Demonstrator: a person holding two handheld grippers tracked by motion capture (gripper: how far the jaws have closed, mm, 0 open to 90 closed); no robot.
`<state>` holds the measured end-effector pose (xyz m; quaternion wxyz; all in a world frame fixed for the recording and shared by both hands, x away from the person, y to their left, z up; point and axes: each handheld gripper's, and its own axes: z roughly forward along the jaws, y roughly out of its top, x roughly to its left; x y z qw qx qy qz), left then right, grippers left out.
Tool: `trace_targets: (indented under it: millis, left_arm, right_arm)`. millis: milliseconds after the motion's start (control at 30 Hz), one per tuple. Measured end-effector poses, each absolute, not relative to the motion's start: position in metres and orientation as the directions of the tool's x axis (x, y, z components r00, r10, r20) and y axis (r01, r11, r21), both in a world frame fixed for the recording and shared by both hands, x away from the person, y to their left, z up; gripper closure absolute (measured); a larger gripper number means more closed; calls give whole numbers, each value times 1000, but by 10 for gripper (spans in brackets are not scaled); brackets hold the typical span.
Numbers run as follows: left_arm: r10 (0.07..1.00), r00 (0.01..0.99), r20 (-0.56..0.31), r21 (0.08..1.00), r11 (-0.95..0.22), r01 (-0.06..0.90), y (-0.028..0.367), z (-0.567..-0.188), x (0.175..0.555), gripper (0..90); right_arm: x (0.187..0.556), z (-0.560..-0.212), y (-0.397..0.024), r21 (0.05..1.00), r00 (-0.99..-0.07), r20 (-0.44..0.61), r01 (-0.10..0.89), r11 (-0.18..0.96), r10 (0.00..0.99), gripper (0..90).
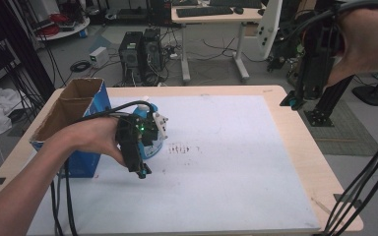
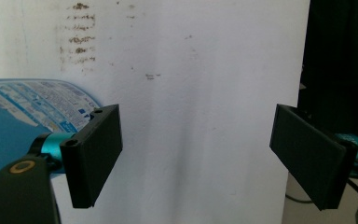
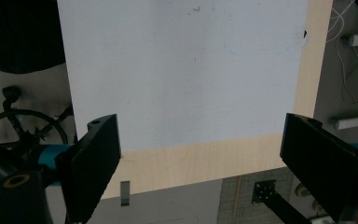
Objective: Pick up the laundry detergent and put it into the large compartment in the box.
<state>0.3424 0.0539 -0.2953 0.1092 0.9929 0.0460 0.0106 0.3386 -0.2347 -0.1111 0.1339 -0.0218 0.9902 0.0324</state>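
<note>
Near the counter's left edge, my left gripper [image 1: 141, 173] hovers wide open beside the blue bottle [image 1: 150, 142]; my right gripper [image 1: 291, 102], jaws wide, hangs off the far right corner.

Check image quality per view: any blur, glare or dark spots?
High view: dim, soft, the raised right gripper dark against the floor. Left gripper view: white mat washed out by glare, bottle label blurred, jaws black and featureless. Right gripper view: mat evenly lit, top left corner nearly black.
</note>
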Motion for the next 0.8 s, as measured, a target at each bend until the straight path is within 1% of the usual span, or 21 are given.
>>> trace_targets:
  millis: [133,167,333,500,533,567,600,800]
  left_arm:
    - [128,992,8,221,-968,123,60,-292,344,170]
    - [128,992,8,221,-968,123,60,-292,344,170]
    - [183,983,-5,209,-961,180,70,-290,344,170]
    - [294,956,16,196,-938,285,78,-288,348,170]
    - [294,956,16,196,-938,285,78,-288,348,170]
    - [345,939,9,191,-922,337,81,-287,350,170]
    - [376,927,9,191,-910,367,83,-286,352,170]
    - [519,855,5,212,-836,506,92,-283,362,170]
  right_arm:
    - [337,-114,-232,40,-959,-278,-59,997,-46,114]
    - [337,-114,-232,40,-959,-278,-59,997,-46,114]
    - [341,-114,-231,43,-961,-274,-58,997,-44,115]
    - [342,-115,-230,38,-960,-278,-53,998,-40,115]
    - [342,-115,-230,38,-960,-278,-53,998,-40,115]
    - [342,-115,-230,38,-960,-278,-53,998,-41,114]
    - [342,-115,-230,38,-960,-278,-54,998,-41,114]
    - [342,-116,-229,35,-959,-279,-52,998,-40,115]
